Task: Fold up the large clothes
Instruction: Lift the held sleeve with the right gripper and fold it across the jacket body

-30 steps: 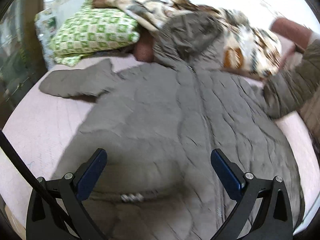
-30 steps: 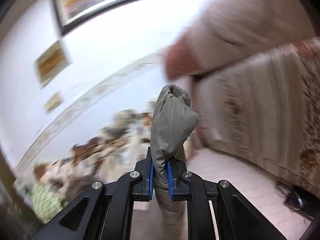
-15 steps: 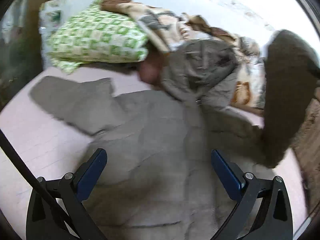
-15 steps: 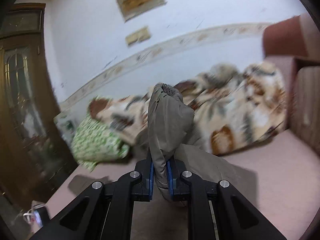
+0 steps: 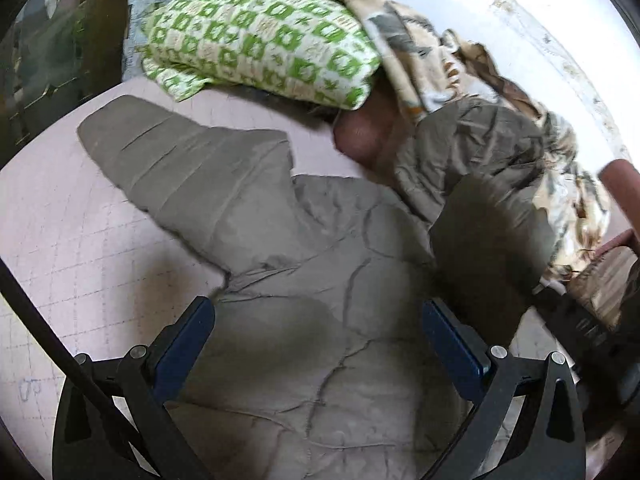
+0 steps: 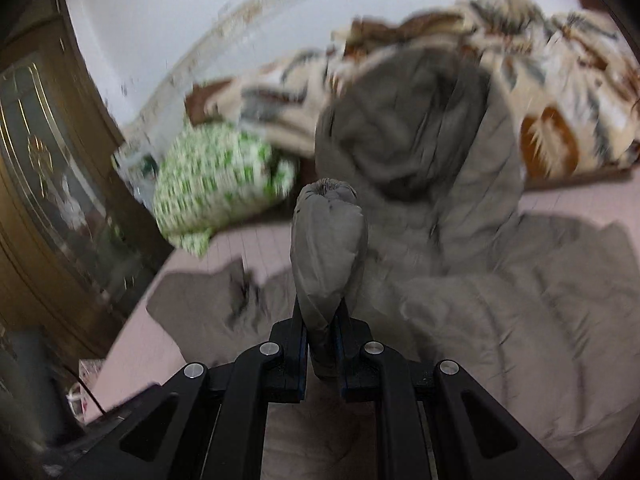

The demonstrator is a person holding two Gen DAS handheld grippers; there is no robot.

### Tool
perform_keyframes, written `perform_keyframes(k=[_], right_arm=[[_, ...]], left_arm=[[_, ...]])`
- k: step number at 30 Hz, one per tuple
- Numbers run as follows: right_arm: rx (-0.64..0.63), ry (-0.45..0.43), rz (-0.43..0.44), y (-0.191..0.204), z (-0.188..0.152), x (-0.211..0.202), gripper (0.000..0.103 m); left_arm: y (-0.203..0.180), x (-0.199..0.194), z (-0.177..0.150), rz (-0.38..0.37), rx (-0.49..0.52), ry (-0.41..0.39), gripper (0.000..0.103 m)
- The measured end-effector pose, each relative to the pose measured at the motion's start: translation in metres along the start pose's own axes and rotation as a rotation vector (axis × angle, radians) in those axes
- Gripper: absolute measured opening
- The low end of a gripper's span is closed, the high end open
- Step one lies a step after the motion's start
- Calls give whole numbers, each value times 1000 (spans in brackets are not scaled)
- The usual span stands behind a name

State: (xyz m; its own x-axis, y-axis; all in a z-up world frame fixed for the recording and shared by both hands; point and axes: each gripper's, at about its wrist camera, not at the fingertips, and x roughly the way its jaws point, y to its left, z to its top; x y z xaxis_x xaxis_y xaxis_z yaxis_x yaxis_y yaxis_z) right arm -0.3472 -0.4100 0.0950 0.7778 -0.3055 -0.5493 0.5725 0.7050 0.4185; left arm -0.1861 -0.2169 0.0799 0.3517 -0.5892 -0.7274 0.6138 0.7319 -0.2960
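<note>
- Left wrist view: left gripper (image 5: 318, 344) spread wide, blue pads (image 5: 188, 344) apart with nothing between, hovering over the grey quilted jacket (image 5: 320, 280).
- Jacket lying flat on the pink bed sheet (image 5: 60, 220), one sleeve (image 5: 172, 172) stretched toward the upper left, hood (image 5: 472, 152) bunched against a patterned blanket (image 5: 440, 64).
- Green-and-white checked pillow (image 5: 260, 40) beyond the sleeve, apart from it.
- Right wrist view: right gripper (image 6: 323, 332) pinched tight on the jacket's other sleeve (image 6: 328, 240), cuff poking up past the fingertips.
- Behind, hood (image 6: 400, 120) against the blanket (image 6: 560, 60), pillow (image 6: 216, 180) to the left, dark wooden cabinet (image 6: 48, 180) at the far left.
</note>
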Motion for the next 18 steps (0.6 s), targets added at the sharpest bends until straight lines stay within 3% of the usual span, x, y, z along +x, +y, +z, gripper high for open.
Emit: perform_keyframes(k=[7, 15, 18], right_arm=[[-22, 107, 0, 5, -27, 43, 13], [-44, 209, 10, 9, -44, 68, 15], [-70, 227, 18, 10, -47, 65, 22]], left_arm=[[14, 1, 1, 70, -35, 8, 103], [17, -3, 5, 80, -49, -3, 103], [17, -4, 6, 81, -51, -11, 103]])
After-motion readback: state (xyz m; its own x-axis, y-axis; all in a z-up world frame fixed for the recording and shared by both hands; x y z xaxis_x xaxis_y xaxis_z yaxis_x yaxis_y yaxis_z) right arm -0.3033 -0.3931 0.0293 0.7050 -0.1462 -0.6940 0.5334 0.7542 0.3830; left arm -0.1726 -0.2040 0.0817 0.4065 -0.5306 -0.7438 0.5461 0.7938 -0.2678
